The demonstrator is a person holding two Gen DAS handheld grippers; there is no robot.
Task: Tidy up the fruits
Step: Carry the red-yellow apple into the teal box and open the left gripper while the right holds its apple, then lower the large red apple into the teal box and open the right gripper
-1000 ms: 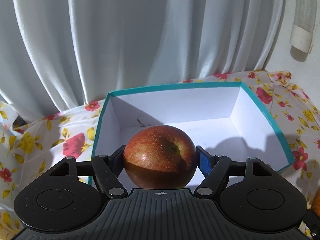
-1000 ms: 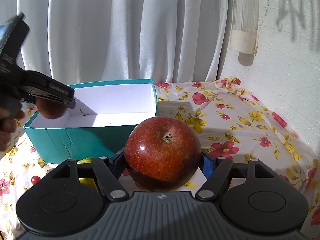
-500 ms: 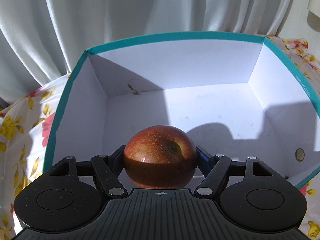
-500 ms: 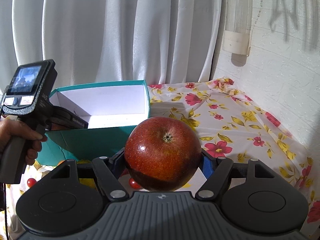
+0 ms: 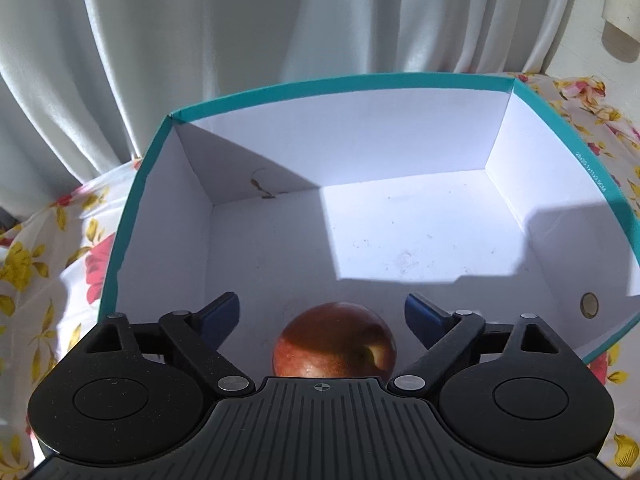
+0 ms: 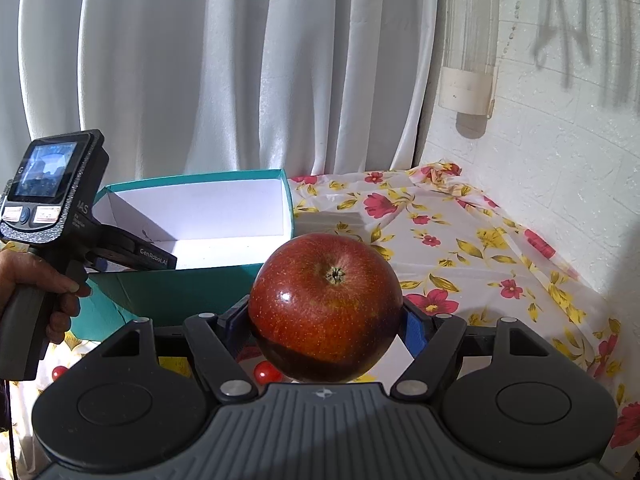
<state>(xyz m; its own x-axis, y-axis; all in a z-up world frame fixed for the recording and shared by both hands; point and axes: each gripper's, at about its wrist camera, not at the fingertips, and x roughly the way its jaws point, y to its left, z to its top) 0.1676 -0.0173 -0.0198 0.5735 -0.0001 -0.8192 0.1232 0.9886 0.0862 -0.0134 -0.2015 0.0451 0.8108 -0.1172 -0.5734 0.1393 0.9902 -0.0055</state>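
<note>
Already dropped inside the teal box (image 5: 132,216): one apple (image 5: 334,340), left tongs (image 5: 322,312) opening clear of it; right tongs (image 6: 326,322) clamping a second apple (image 6: 325,306) short of that box, cherry tomatoes (image 6: 267,371) loose beside it.

Apple (image 5: 334,340) in box (image 5: 360,88)

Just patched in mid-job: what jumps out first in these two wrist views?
The big red apple clamped in the right tongs fills the right wrist view, with the teal box behind it to the left. In the left wrist view, a second apple lies on the box's white floor between the left tongs, whose jaws are opening clear of it.
</note>
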